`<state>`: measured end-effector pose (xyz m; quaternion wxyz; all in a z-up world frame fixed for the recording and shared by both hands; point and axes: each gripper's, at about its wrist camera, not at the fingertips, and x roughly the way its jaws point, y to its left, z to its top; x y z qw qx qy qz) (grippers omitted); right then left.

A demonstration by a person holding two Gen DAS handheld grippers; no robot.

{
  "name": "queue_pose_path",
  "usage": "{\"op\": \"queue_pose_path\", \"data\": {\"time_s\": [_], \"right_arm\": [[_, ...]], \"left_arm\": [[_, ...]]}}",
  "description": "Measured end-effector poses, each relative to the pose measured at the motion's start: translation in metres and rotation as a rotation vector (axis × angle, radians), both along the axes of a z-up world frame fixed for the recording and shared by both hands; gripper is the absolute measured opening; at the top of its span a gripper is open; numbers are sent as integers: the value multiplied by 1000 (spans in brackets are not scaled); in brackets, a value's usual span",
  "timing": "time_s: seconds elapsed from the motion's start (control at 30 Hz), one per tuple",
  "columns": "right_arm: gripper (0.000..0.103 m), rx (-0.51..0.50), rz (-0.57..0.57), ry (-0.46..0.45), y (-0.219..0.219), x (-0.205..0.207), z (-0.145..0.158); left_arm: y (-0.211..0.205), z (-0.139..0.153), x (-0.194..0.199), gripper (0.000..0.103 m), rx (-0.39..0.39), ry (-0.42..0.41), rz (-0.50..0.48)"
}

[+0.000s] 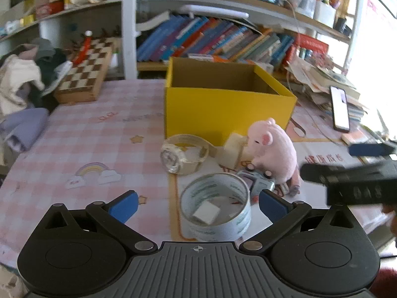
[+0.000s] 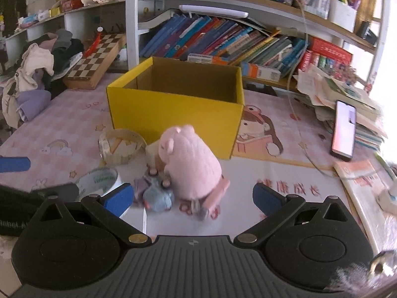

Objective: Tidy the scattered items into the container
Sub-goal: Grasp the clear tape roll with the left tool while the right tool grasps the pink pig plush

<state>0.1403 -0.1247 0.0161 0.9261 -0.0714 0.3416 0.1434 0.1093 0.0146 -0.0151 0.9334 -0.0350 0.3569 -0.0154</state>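
Nothing is in the yellow box (image 1: 228, 114) yet, at frame centre on the table (image 1: 99, 134); the step in hand looks like the first pick. The left claw (image 1: 197, 204) is spread around the tape roll (image 1: 215, 206), low centre. The right claw (image 2: 193, 198), also spread, faces the pink plush pig (image 2: 192, 164). Next, each must close squarely, then lift over the box rim.

Both wrist views face the yellow box (image 1: 223, 104) closely.
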Motion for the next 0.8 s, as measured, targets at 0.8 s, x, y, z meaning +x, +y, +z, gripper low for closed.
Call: {"op": "queue_pose_path", "data": {"time_s": [0.8], "right_arm": [[91, -34, 227, 194, 18, 117, -43]], "left_arm": [[3, -45, 55, 97, -101, 246, 9]]}}
